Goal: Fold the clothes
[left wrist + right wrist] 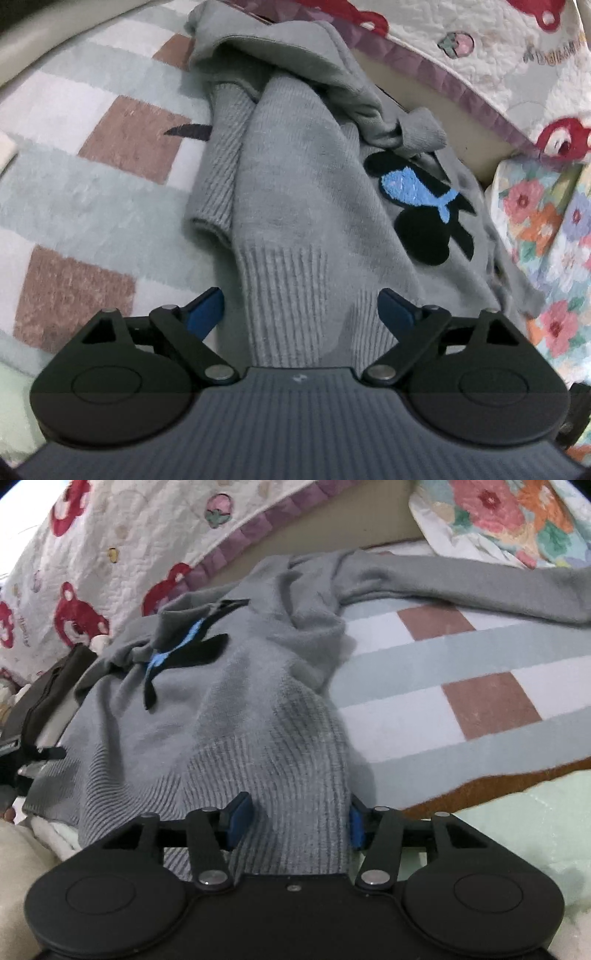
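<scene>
A grey knit sweater [295, 192] with a black and blue fish patch [417, 192] lies crumpled on a checked blanket [92, 177]. My left gripper [301, 310] is open, its blue pads on either side of the ribbed hem [291, 295]. In the right wrist view the sweater [207, 701] spreads ahead, one sleeve [461, 583] stretched to the far right. My right gripper [297, 821] is partly closed, and the ribbed hem [288, 794] fills the gap between its blue pads [240, 818]; a firm grip cannot be made out.
A white quilt with red bears [92, 554] hangs along the far side. A floral pillow [517, 513] lies at the far right, also in the left wrist view [546, 236]. A dark bag [48, 686] sits at the left. A pale green cover [517, 812] lies near right.
</scene>
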`<move>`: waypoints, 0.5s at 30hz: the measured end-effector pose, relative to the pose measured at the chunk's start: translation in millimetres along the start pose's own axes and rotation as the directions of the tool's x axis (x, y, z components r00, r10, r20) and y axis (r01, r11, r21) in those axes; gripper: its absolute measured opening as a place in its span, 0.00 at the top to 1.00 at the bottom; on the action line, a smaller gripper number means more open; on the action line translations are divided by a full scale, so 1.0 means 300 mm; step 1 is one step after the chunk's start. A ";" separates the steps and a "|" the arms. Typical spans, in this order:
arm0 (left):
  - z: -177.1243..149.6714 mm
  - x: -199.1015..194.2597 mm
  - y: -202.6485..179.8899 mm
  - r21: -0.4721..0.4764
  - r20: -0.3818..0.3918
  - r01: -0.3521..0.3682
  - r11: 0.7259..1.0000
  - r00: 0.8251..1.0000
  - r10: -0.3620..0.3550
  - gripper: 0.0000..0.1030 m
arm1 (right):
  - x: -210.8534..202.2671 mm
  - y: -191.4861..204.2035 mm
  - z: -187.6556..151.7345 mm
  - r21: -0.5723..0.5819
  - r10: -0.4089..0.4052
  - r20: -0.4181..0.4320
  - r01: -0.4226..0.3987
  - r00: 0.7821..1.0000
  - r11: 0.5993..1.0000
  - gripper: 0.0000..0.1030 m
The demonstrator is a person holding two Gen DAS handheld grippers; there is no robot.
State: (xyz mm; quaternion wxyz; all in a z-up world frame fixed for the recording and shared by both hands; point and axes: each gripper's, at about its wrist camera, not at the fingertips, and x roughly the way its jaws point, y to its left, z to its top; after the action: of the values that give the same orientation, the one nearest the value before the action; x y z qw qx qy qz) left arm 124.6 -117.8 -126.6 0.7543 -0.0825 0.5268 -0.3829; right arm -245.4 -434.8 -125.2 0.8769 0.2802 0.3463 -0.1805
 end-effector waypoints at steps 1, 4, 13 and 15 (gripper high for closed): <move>0.004 0.003 -0.027 0.060 -0.012 -0.051 0.997 0.999 0.052 0.44 | 0.004 -0.002 0.006 0.008 0.011 -0.001 -0.011 1.000 1.000 0.89; 0.018 -0.017 -0.115 0.224 0.019 -0.183 0.957 0.983 0.184 0.89 | -0.014 -0.019 0.048 0.085 0.034 0.034 -0.037 0.999 0.996 0.90; 0.023 -0.569 -0.472 0.356 0.369 -0.247 0.902 0.923 0.107 0.95 | -0.474 -0.001 0.307 0.148 0.310 0.352 -0.379 0.883 0.913 0.91; -0.041 -0.681 -0.527 0.383 0.369 -0.234 0.893 0.926 0.085 0.94 | -0.602 0.023 0.295 0.116 0.326 0.384 -0.395 0.864 0.911 0.91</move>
State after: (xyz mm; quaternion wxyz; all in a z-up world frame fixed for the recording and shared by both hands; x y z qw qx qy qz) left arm 5.4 -88.1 100.9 0.8634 0.0607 0.2976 -0.4028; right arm -322.6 -461.8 58.7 0.9122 0.3854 0.1039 -0.0928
